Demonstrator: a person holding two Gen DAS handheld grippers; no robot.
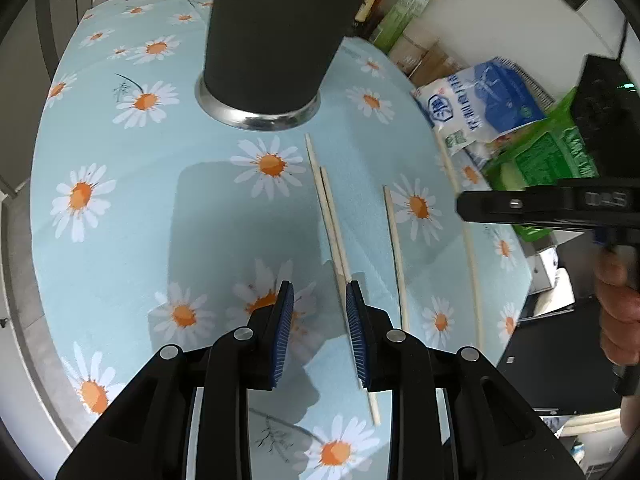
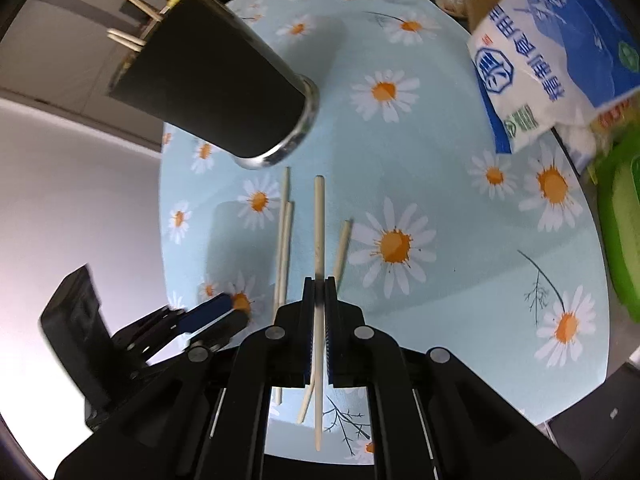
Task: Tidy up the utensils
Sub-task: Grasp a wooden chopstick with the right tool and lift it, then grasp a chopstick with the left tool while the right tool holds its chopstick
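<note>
I see thin pale wooden chopsticks (image 1: 334, 236) lying on the daisy-print cloth (image 1: 120, 240) below a matte black cup (image 1: 268, 36) with a steel base. My right gripper (image 2: 319, 280) is clamped on one chopstick (image 2: 319, 216), lifted. My left gripper (image 1: 319, 292) stands part open, empty, just above the pair.
</note>
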